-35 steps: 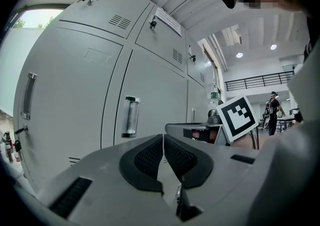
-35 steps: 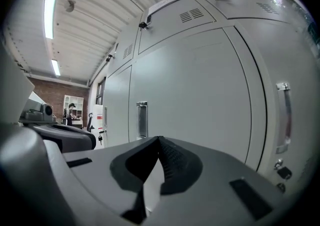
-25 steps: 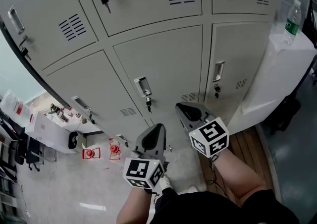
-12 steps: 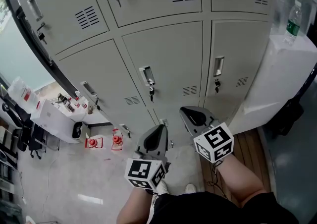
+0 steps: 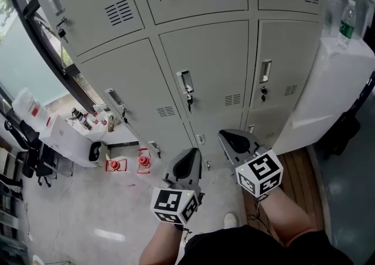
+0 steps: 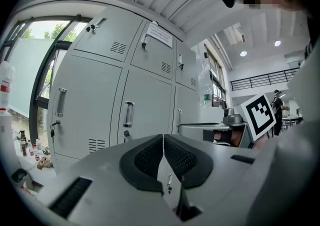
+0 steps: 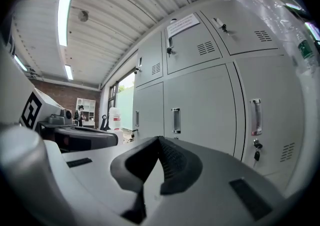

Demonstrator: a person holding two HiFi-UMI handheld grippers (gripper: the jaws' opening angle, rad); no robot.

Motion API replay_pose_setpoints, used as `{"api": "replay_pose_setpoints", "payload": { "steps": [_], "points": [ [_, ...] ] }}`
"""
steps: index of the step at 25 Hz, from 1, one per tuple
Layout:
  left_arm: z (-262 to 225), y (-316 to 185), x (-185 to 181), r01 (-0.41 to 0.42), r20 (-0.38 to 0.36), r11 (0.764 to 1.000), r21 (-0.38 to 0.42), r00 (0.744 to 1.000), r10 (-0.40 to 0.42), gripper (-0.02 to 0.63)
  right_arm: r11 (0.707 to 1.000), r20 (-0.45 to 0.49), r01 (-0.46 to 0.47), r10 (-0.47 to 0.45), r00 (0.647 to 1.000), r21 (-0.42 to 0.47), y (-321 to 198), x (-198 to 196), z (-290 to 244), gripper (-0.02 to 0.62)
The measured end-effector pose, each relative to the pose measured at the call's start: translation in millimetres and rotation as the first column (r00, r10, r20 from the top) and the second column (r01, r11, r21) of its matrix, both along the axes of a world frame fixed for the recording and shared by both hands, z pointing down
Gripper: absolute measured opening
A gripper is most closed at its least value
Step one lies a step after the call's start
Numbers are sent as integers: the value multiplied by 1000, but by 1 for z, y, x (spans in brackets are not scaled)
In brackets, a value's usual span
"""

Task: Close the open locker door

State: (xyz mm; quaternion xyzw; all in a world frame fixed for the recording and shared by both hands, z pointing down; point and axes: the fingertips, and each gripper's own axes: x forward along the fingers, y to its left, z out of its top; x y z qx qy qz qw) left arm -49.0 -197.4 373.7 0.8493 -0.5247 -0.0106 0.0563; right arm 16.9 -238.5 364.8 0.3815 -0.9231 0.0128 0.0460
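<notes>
Our left hand-held gripper [image 5: 186, 158] and right hand-held gripper [image 5: 229, 138], both pinched together on nothing, point level at the pale grey metal lockers [image 5: 217, 64] dead ahead, with the right one looking a touch nearer and no door visibly ajar.

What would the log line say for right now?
left gripper: shut, empty | right gripper: shut, empty | lockers: visible doors look closed

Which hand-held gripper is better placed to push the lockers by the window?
Left, probably: the left hand-held gripper is on the window side, the right hand-held gripper by the white cabinet.
</notes>
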Motion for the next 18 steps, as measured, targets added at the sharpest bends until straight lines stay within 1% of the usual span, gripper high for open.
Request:
{"api": "replay_pose_setpoints", "payload": {
  "steps": [11,18],
  "points": [
    [-2,55,-32,-82,2,997,4,997,82,21,998,5,-62,62,998,-4,69,-35,0,52],
    [1,89,-45,-126,-13,992,5,992,126,21,994,2,-105,105,994,-6,109,-46,3,52]
  ]
}}
